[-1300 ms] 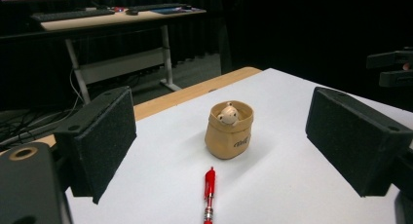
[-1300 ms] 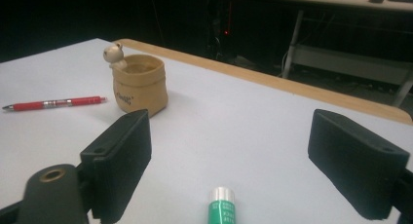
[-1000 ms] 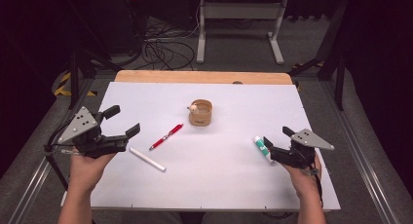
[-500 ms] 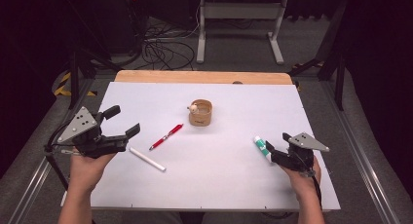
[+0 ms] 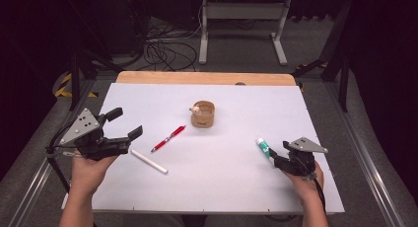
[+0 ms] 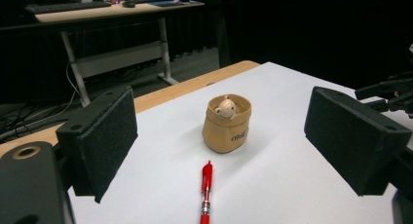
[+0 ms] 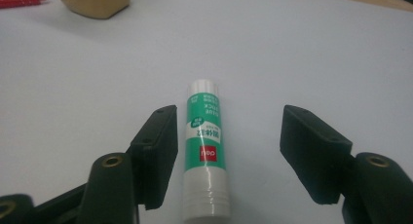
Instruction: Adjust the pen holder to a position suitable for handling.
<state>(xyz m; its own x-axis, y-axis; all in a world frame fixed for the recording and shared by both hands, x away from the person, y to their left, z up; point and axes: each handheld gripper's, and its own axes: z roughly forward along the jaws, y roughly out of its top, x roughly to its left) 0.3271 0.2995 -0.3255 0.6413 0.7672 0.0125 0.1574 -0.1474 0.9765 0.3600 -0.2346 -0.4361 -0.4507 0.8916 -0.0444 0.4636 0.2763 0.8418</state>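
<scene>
While its jaws stand spread, the right gripper [image 7: 226, 151] straddles the glue stick [image 7: 205, 151] lying at lower centre, nearer the left jaw. Farther up, the left gripper [image 5: 123, 123] is spread too, at mid-left, facing the red pen [image 5: 168, 138] and tan pouch [image 5: 203, 114].

A white table [image 5: 212, 187] bears pouch [image 5: 203, 115], pen [image 5: 168, 138], chalk [image 5: 149, 161], glue stick [image 5: 263, 147].
</scene>
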